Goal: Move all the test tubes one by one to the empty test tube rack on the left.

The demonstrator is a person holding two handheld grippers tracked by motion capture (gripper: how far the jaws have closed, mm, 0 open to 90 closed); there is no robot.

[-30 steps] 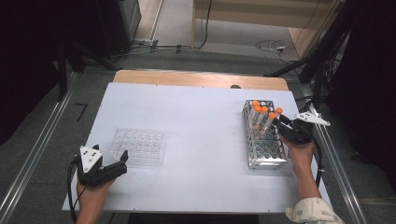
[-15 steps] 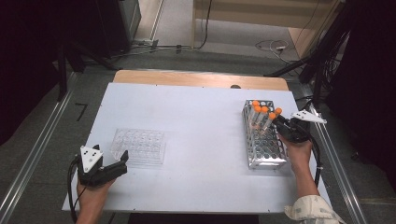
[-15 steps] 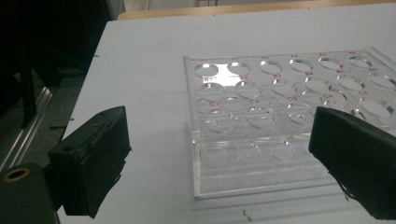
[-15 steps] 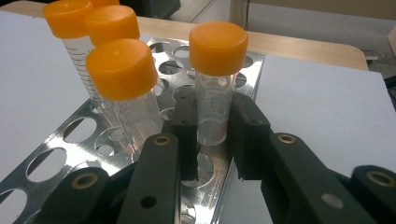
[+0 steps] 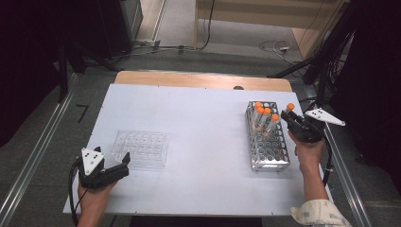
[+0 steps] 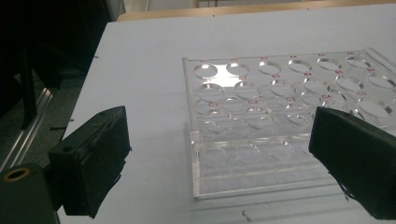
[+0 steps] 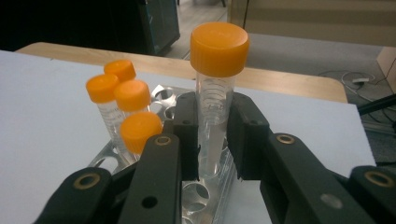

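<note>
Clamped between the fingers of the right gripper (image 7: 215,140), an orange-capped tube (image 7: 215,93) is held upright just above the metal tube rack (image 5: 267,142), beside four more capped tubes (image 7: 123,93). At the desk's (image 5: 203,113) near left, the left gripper (image 6: 219,158) is kept wide apart, before the clear well plate (image 6: 285,116).

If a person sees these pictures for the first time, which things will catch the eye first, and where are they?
First come the bright orange caps: the right hand-held gripper is shut on a clear tube at the right edge of the metal rack, where four more capped tubes stand at the far end. On the left of the white table lies a clear plastic well plate, with the left hand-held gripper open just before it.
</note>
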